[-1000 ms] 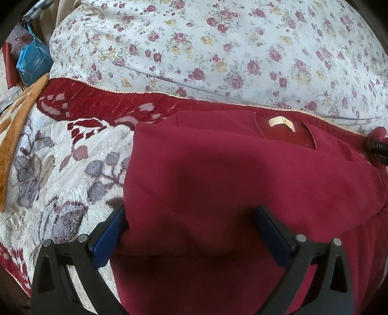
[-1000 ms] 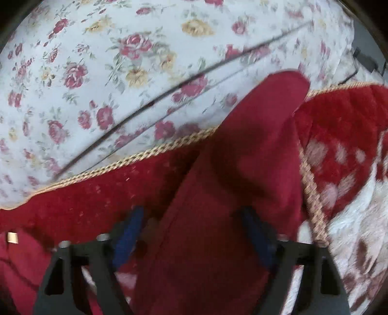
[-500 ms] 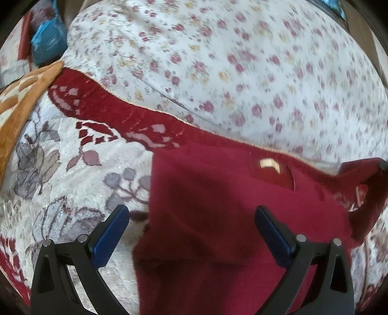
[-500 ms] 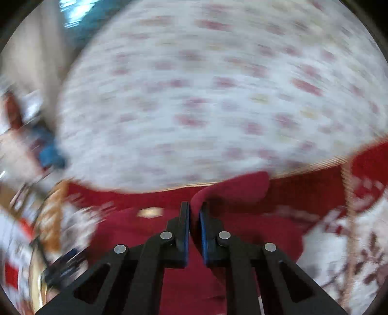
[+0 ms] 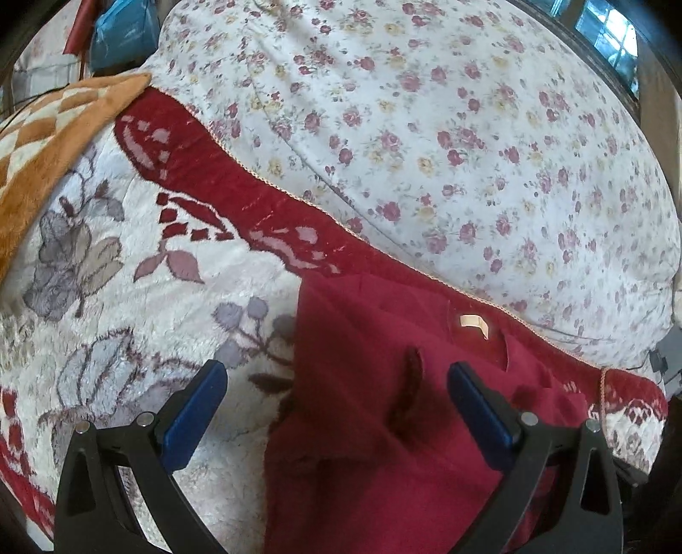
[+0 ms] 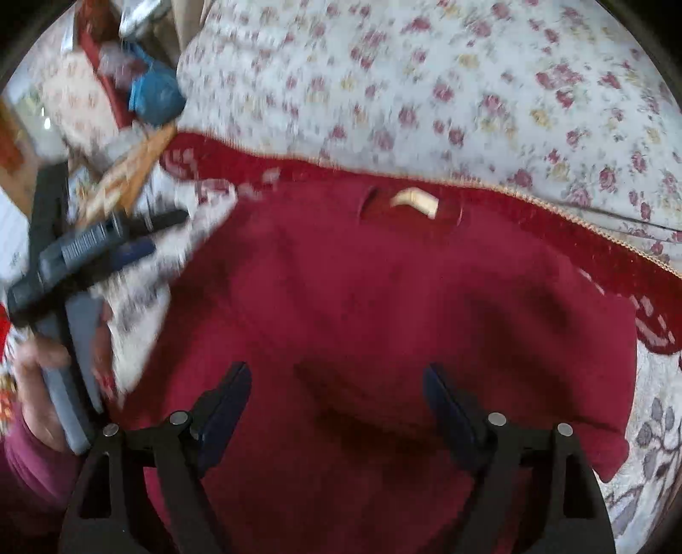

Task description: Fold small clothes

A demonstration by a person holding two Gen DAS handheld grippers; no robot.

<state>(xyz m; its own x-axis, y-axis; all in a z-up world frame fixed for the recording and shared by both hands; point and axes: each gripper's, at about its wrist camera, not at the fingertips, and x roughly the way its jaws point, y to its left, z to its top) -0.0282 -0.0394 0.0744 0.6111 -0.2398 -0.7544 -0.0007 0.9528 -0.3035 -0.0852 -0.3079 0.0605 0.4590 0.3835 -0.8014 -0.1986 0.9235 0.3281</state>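
A dark red garment (image 5: 383, 426) is lying spread across a plush blanket (image 5: 128, 298) patterned with grey flowers and red borders, its neckline turned toward the top of both frames. A small cream label (image 5: 472, 321) is showing inside the collar; it is folded over and no writing on it can be read, nor is any brand visible elsewhere. In the left wrist view the garment's left edge is running straight down the centre of the frame, with open white blanket lying to its left, and a vertical crease is standing up in the cloth. Beyond the blanket's corded upper hem, a floral quilt (image 5: 447, 149) is filling the top of the picture, an orange checked cloth (image 5: 55, 128) is sitting at upper left, and a blue bag (image 5: 119, 30) is showing at the top-left corner. The left gripper (image 5: 336, 405) is hovering with its jaws wide apart, straddling the garment's left edge without pinching it. In the blurred right wrist view, the right gripper (image 6: 336, 400) is hanging over the middle of the garment, its jaws having just been opening and now standing wide with nothing clamped between them. At that frame's left edge, a hand (image 6: 38, 383) in a maroon sleeve is gripping the other tool's handle.
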